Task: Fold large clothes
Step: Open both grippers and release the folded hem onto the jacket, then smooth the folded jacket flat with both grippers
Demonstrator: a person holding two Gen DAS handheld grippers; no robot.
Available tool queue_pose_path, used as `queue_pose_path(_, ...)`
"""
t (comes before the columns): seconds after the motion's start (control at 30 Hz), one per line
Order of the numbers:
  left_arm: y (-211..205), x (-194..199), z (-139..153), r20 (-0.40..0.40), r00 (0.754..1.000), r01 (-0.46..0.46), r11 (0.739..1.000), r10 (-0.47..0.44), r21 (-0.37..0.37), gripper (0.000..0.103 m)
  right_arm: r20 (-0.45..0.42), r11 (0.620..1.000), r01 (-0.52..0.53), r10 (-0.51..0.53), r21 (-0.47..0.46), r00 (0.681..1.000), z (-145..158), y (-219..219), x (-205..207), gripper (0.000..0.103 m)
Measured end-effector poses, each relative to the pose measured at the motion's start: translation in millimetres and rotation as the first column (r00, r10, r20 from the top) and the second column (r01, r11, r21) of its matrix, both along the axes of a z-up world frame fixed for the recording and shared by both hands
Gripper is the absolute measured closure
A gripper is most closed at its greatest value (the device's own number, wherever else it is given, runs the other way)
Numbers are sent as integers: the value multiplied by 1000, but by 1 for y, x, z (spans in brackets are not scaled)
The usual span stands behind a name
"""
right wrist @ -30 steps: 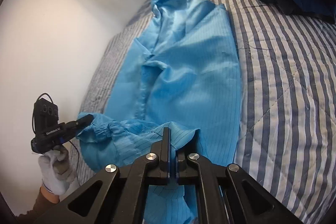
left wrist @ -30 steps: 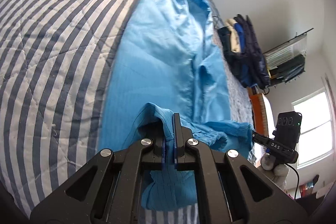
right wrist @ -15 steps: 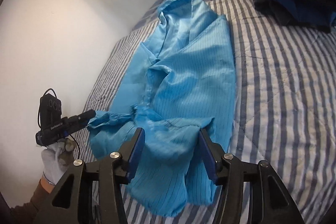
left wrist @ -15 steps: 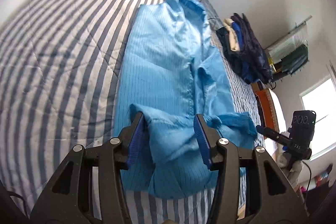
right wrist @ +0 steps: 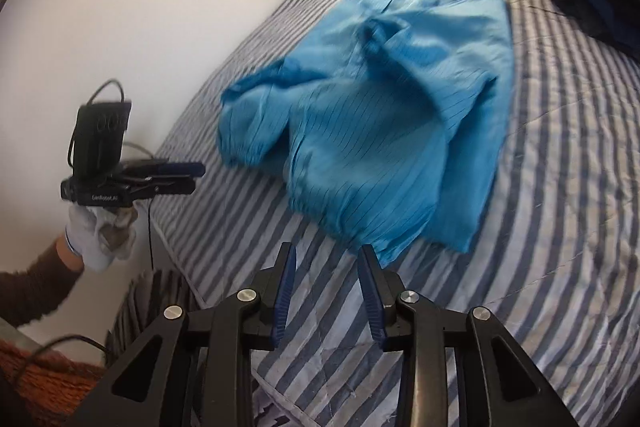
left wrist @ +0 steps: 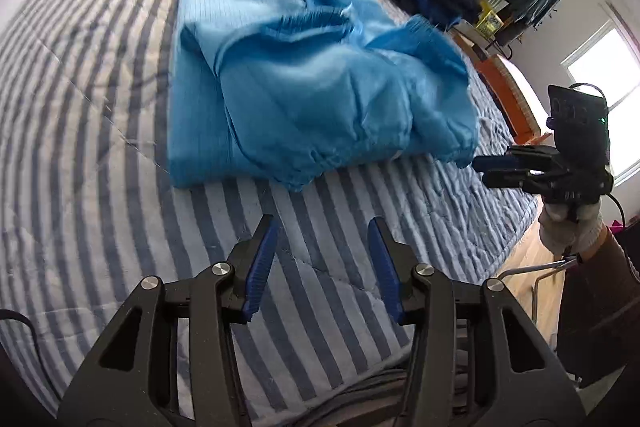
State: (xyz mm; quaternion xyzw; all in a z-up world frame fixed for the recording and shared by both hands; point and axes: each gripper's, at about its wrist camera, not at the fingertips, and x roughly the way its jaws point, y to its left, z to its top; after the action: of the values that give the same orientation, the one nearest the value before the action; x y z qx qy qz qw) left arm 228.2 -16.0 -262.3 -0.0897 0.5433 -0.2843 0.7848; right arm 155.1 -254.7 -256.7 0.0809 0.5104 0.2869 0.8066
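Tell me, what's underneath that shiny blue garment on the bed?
The shiny blue garment lies on a blue-and-white striped quilt, which shows all around it. Its lower part is folded back over itself, so that layer and the quilt directly beneath stay hidden.

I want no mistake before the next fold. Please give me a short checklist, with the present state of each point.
1. Left gripper free of cloth: ok, jaws apart over bare bedspread.
2. Right gripper free of cloth: ok, jaws have just been closing, nothing between them.
3. Blue garment lies on the bed: ok.
4. Folded part flat: not ok, it is bunched and puffy.
5. Sleeves tucked in: cannot tell.
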Motion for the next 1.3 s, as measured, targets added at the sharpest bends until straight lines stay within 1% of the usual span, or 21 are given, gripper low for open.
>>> queue_pose_path(0.1,-4,8,-9,-3,1000,-16,1000,16,27,58,-23,999,-39,39,-34,999,-13,13,0,69)
queue_pose_path(0.13,-6,13,-13,-5,1000,-22,999,22,37,60,-34,998,-54,53,-43,998,-17,17,1,69)
queue_pose_path(0.17,-6,15,-14,-8,1000,-25,999,25,38,65,-43,996,-66,63,-53,997,-20,21,3,69)
queue_pose_path(0.2,-7,18,-15,-11,999,-29,999,30,35,67,-46,995,-76,73,-72,996,-23,25,4,69)
queue_pose_path(0.23,-7,21,-12,-9,999,-36,999,37,30,67,-40,990,-85,81,-109,996,-23,29,7,69)
queue_pose_path(0.33,-9,28,2,23,999,-40,999,40,16,67,-8,983,-90,90,-160,996,-11,32,17,70)
queue_pose_path(0.47,-4,42,22,84,995,-57,998,56,12,67,46,985,-63,71,-158,996,15,28,41,70)
queue_pose_path(0.53,-1,56,27,87,993,-85,996,85,-3,67,73,986,-43,55,-159,996,25,24,54,70)
queue_pose_path(0.63,-1,79,30,99,987,-121,992,123,-21,67,116,981,19,4,-191,993,32,21,79,70)
queue_pose_path(0.73,-7,103,34,125,980,-155,988,155,-11,67,152,981,71,-43,-179,987,39,17,103,70)
queue_pose_path(0.83,-7,121,33,137,970,-199,980,198,-7,67,166,983,95,-68,-160,984,45,18,126,70)
queue_pose_path(0.9,-1,126,30,138,961,-239,971,239,-13,67,179,978,122,-91,-169,980,45,18,137,70)
queue_pose_path(0.97,9,126,29,133,952,-272,962,274,-36,67,189,971,161,-127,-178,974,46,13,145,68)
queue_pose_path(1.0,15,122,27,127,949,-284,958,287,-41,67,192,968,187,-154,-168,969,46,8,145,65)
queue_pose_path(1.07,25,114,22,117,948,-295,955,297,-35,67,192,966,222,-195,-129,962,45,-1,139,61)
queue_pose_path(1.17,40,102,8,87,946,-312,950,313,-18,67,174,956,280,-262,-90,949,39,-23,121,60)
queue_pose_path(1.23,48,99,-2,51,944,-326,945,326,-18,67,142,946,321,-311,-49,940,30,-41,103,60)
queue_pose_path(1.3,50,97,-10,35,936,-349,937,349,-15,67,112,932,360,-355,-28,928,19,-54,92,60)
